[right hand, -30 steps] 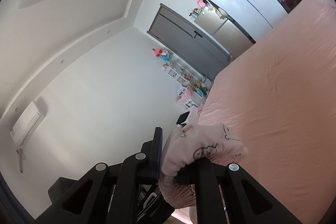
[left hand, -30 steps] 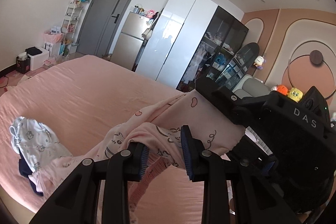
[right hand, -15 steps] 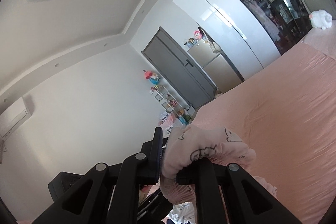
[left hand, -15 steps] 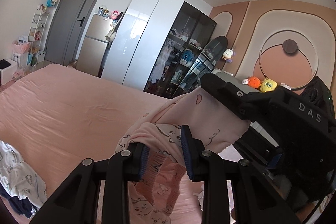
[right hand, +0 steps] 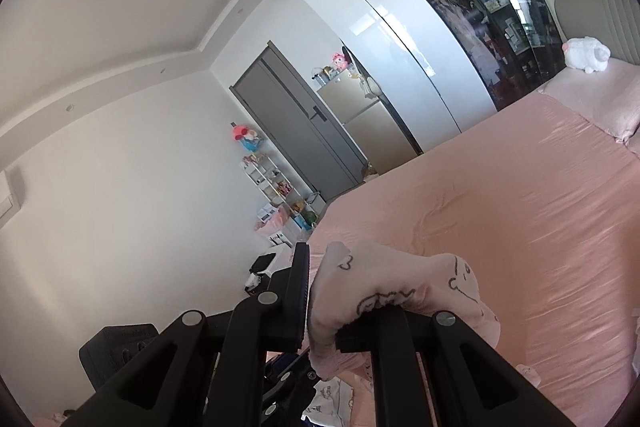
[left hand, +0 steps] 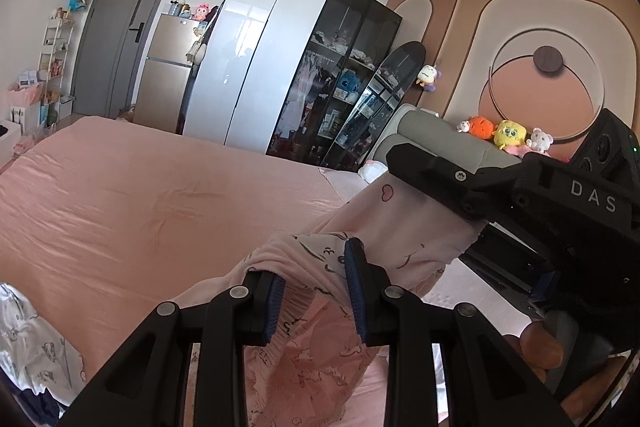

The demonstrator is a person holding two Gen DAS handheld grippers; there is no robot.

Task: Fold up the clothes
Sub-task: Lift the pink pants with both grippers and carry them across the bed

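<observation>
The pink garment [left hand: 372, 239] printed with little dark doodles is up in the air between my two tongs, lifted off the bed, its lower part hanging down toward 6 o'clock in my left wrist view. My left tongs [left hand: 316, 291] are clamped on a bunched edge of it, the cloth pinched between the blue pads [left hand: 354, 291] and spilling over the top of them. My right tongs [right hand: 320, 303] grip another bunch of the same cloth, which folds over the right finger and drapes down between the two; in the left view those right tongs [left hand: 436, 187] come in from 3 o'clock, tilted, with the fabric stretched from them across to my left ones. A bit of my hand [left hand: 538, 347] shows under them at about 4 o'clock.

Below lies the bed [left hand: 140, 203], covered in a smooth pink sheet with a few soft creases. At 8 o'clock in the left view a white printed garment [left hand: 36, 347] lies crumpled near the bed's edge, over something dark.

Beyond the bed, toward 12 o'clock, stands a white wardrobe [left hand: 260, 59] with a dark glass cabinet [left hand: 340, 87] to its right, a small fridge [left hand: 168, 67] and a grey door [left hand: 120, 27] to its left. A grey headboard [left hand: 440, 143] at 2 o'clock carries a row of plush toys [left hand: 508, 135], and a white shelf rack [left hand: 56, 59] stands by the door at 10 o'clock
</observation>
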